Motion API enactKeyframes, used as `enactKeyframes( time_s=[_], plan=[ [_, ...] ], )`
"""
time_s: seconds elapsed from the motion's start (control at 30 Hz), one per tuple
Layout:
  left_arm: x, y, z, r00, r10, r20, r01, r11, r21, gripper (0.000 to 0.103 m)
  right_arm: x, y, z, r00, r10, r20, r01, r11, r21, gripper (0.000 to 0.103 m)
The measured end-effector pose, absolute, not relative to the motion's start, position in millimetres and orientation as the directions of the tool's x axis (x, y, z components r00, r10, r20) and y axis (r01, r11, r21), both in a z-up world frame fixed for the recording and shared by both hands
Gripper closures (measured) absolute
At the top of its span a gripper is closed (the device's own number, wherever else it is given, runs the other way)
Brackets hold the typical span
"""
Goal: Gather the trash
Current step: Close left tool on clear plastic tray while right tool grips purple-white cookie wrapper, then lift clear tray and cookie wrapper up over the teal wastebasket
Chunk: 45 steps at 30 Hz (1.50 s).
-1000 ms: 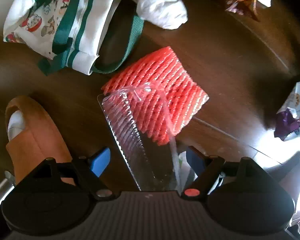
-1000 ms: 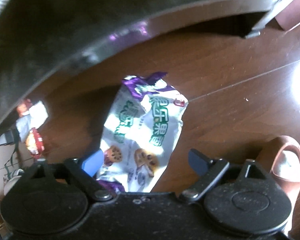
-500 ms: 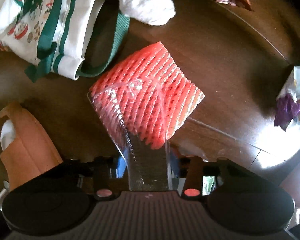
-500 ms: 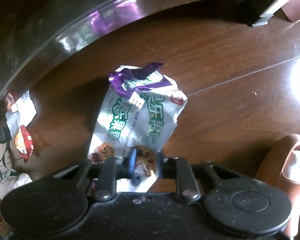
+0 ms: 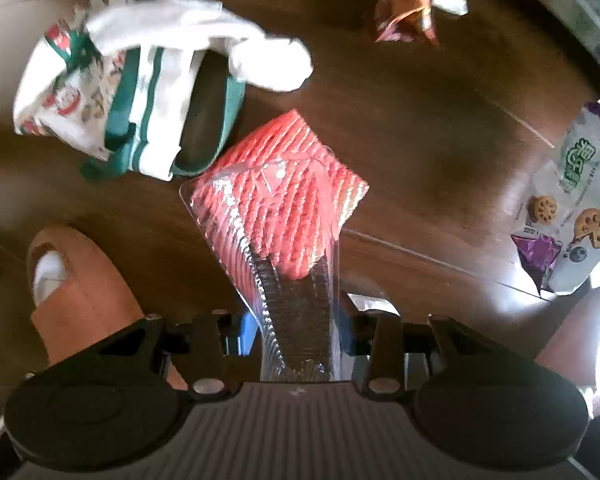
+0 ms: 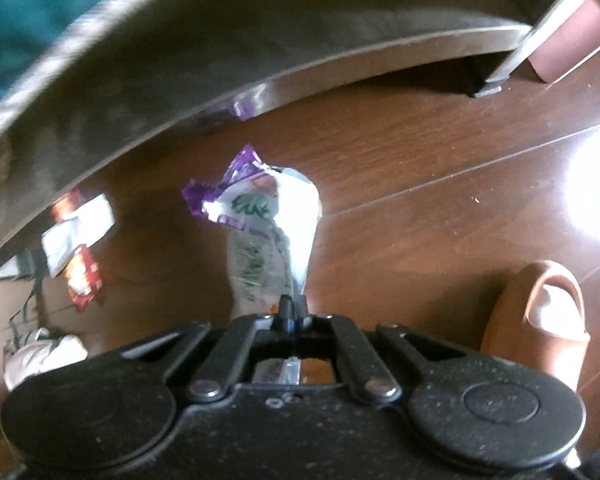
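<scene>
Trash is now in both your grippers. Your left gripper (image 5: pixel 296 332), whose fingers stood spread around the clear plastic tray (image 5: pixel 296 304) a second ago, has clenched on its near end and raised it off the floor (image 5: pixel 420 128), with the red foam net (image 5: pixel 292 208) riding at its far end. Your right gripper (image 6: pixel 290 312) has pinched the snack wrapper (image 6: pixel 268 240) at its bottom edge, so the wrapper that lay flat now stands up above the boards, crumpled narrow. That probably finishes the pickup step for both pieces. The printed tote bag (image 5: pixel 112 96) lies just beyond the net, mouth toward you, likely the drop point. Another wrapper (image 5: pixel 404 16) remains farther off on the floor.
</scene>
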<state>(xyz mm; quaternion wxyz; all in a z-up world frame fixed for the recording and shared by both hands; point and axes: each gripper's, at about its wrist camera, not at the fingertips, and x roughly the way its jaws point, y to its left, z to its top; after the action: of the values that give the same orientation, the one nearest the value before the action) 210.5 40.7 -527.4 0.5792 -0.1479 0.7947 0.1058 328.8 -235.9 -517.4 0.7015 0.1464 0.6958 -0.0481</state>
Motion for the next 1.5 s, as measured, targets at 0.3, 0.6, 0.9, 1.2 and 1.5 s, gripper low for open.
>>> enactKeyframes(
  time_s=[0.3, 0.6, 0.9, 1.2, 1.5],
  plan=[
    [215, 56, -450, -0.169, -0.117, -0.979, -0.349, 0.936, -0.052, 0.064, 305, -207, -435, 0.093, 0.132, -0.987, 0.175, 0.974, 0.147, 0.103],
    [205, 51, -369, -0.004, -0.142, -0.99, -0.329, 0.935, -0.133, 0.064, 266, -203, -338, 0.193, 0.144, -0.971, 0.096, 0.982, 0.165, 0.103],
    [185, 45, -244, 0.268, -0.111, -0.957, -0.237, 0.955, -0.177, 0.064, 214, -190, -227, 0.396, 0.182, -0.9, -0.084, 0.983, 0.162, 0.103],
    [181, 46, -127, 0.498, -0.114, -0.86, -0.177, 0.957, -0.229, 0.064, 181, -186, -123, 0.602, 0.205, -0.772, -0.189, 0.976, 0.112, 0.103],
    [206, 36, -8, 0.67, -0.129, -0.731, -0.053, 0.974, -0.22, 0.064, 183, -189, -23, 0.759, 0.204, -0.619, -0.22, 0.974, 0.051, 0.103]
  ],
)
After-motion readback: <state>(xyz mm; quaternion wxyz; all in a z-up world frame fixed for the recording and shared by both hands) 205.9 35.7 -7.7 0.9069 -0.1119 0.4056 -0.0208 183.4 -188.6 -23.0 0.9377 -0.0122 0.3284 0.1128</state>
